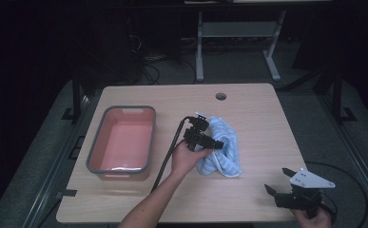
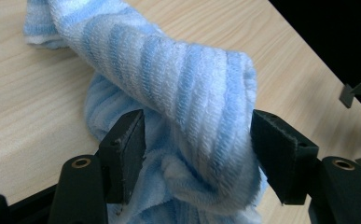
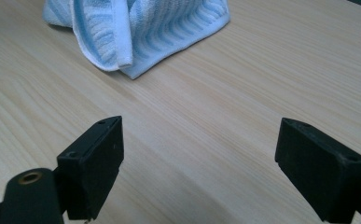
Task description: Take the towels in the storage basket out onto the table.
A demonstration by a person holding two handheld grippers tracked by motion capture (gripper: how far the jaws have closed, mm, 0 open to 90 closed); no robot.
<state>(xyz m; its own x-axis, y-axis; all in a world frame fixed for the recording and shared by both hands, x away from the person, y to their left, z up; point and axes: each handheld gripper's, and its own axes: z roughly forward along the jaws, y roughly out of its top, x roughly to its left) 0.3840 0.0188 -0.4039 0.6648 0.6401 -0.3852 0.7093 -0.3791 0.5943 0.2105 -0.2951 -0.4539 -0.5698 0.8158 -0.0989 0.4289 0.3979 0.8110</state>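
From the high view, we hold our left gripper (image 1: 218, 142) at the middle of the tabletop (image 1: 248, 199), its tip laid against a crumpled blue-striped towel (image 1: 224, 152) that lies in a heap a little right of centre. A pink bin with a grey rim (image 1: 95, 151) stands empty near the left edge, well apart from the cloth. Our right gripper (image 1: 277, 182) waits by the near right corner, jaws spread over bare wood, touching nothing.

In the left gripper view, a twisted roll of the towel (image 2: 192, 93) passes between the two black jaws. The right-hand pad sits against the fold; the left one looks to stand just off it with a small gap, so we read the jaws as parted around the cloth, not pinching it.

In the right gripper view, our jaws stand wide apart above the plain tabletop (image 3: 192, 140), with the towel (image 3: 159, 32) bunched farther off toward the far side.

By our reading the job is at an early or middle stage: the towel is neither folded flat nor in the bin, and it rests on the wood under its own weight. What is left, we judge, is a fresh grip and either a fold or a carry to the bin.
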